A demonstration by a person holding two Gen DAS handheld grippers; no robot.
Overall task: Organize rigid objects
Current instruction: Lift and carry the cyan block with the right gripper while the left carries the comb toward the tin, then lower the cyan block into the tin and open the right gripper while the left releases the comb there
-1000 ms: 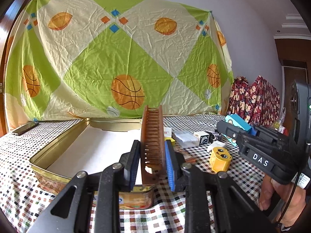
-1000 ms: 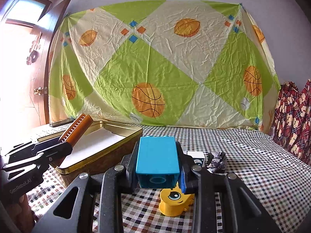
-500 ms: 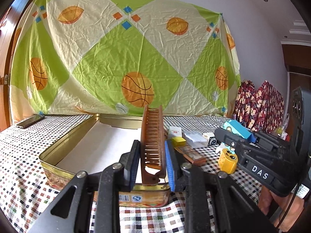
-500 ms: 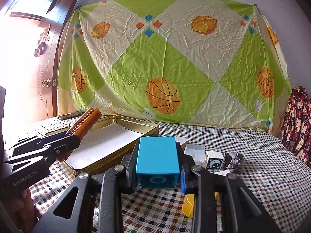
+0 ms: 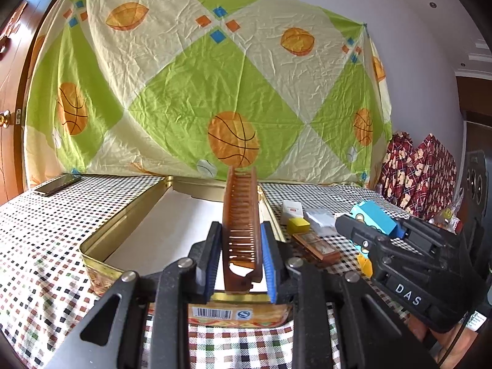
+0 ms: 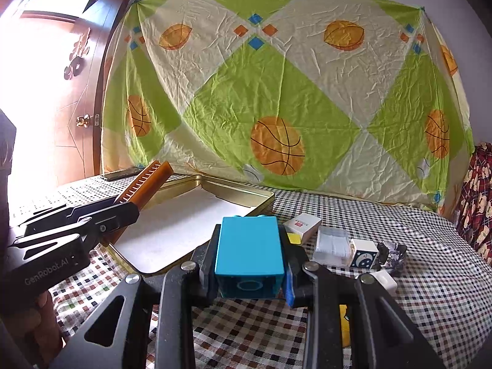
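My left gripper [image 5: 240,252] is shut on a brown comb [image 5: 241,215] and holds it above the near edge of the open gold tin [image 5: 129,218]. The comb [image 6: 144,184] also shows in the right wrist view, over the tin [image 6: 255,195]. My right gripper [image 6: 250,255] is shut on a blue toy block [image 6: 249,252], held above the table to the right of the tin. The block [image 5: 373,216] also shows in the left wrist view.
On the checked cloth right of the tin lie a white box [image 6: 303,223], a yellow cube [image 5: 297,224], a clear case [image 6: 333,244], a moon-print cube [image 6: 364,253], a brown flat case [image 5: 316,246] and a yellow toy [image 5: 364,264]. A phone [image 5: 57,184] lies far left.
Both grippers have risen and moved forward toward the tin with their loads. The yellow toy has slipped low under the right gripper's view.
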